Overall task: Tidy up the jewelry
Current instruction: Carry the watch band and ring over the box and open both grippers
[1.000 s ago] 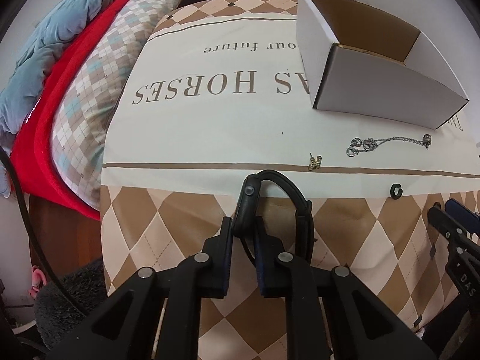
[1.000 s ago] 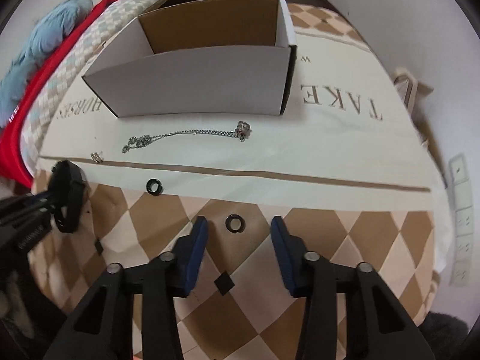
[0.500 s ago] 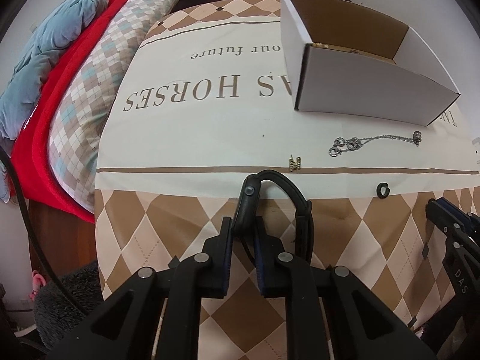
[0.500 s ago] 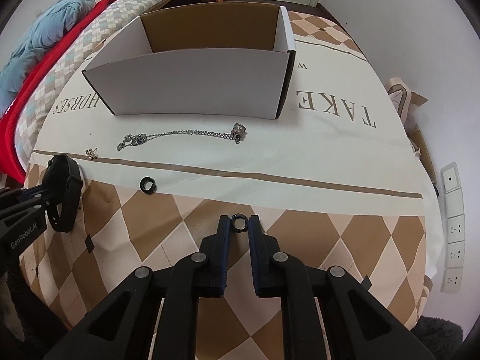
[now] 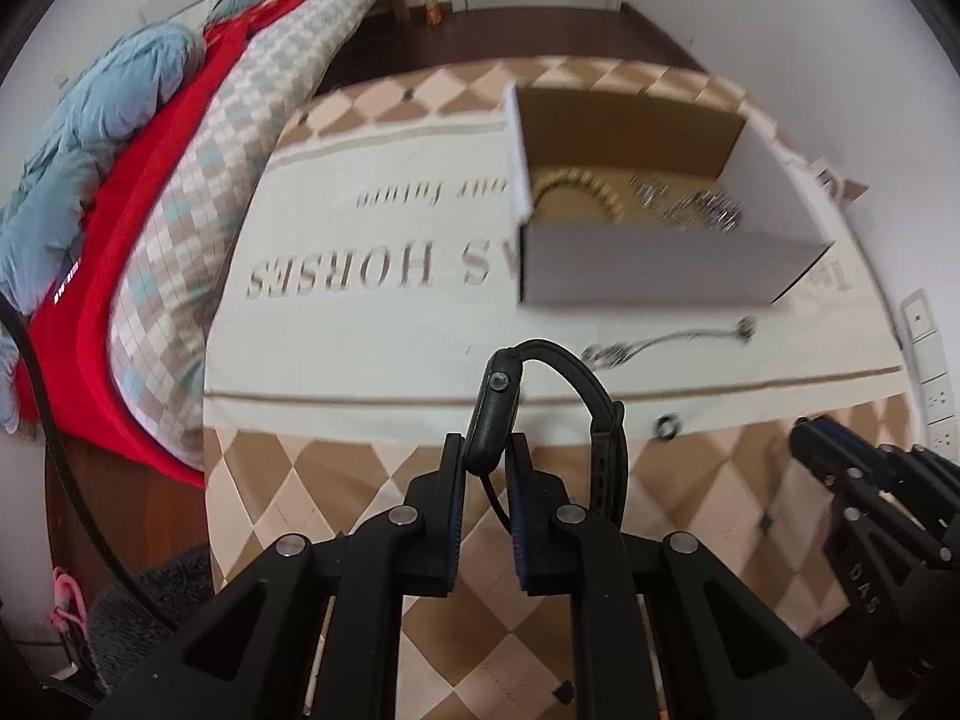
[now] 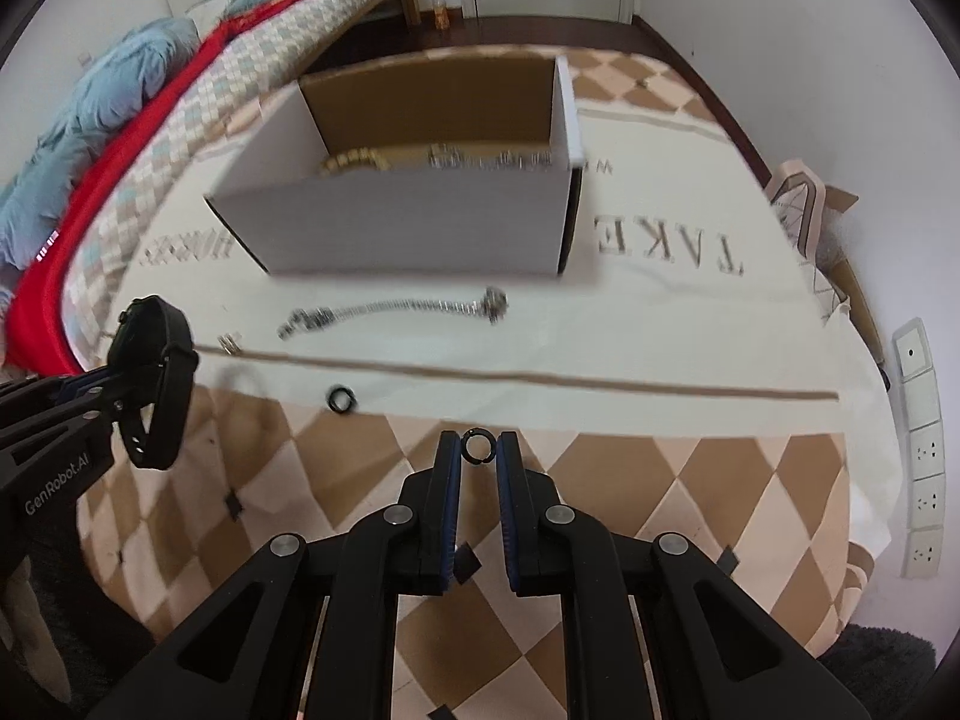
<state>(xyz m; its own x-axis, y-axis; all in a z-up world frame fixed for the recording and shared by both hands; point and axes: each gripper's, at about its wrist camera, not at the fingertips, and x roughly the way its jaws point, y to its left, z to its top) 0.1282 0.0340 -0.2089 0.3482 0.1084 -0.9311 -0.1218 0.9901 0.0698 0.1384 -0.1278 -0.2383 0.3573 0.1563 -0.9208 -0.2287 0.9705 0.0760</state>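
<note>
My left gripper (image 5: 487, 450) is shut on a black watch (image 5: 498, 408), held above the checkered tablecloth; it also shows in the right wrist view (image 6: 153, 384). My right gripper (image 6: 478, 447) is shut on a small black ring (image 6: 478, 446), lifted off the cloth. A white cardboard box (image 6: 408, 228) stands ahead with a gold bracelet (image 5: 576, 195) and silver jewelry (image 5: 690, 204) inside. On the cloth lie a silver chain necklace (image 6: 396, 307), a second black ring (image 6: 342, 401) and a small gold earring (image 6: 228, 342).
A bed with a red and blue quilt (image 5: 120, 180) runs along the left. A wall with power sockets (image 6: 924, 480) is at the right. A paper bag (image 6: 822, 222) stands at the table's right edge.
Both grippers have risen and tilted, so the inside of the box now shows. The right gripper, open around the ring 1 s ago, closed on it and lifted it.
</note>
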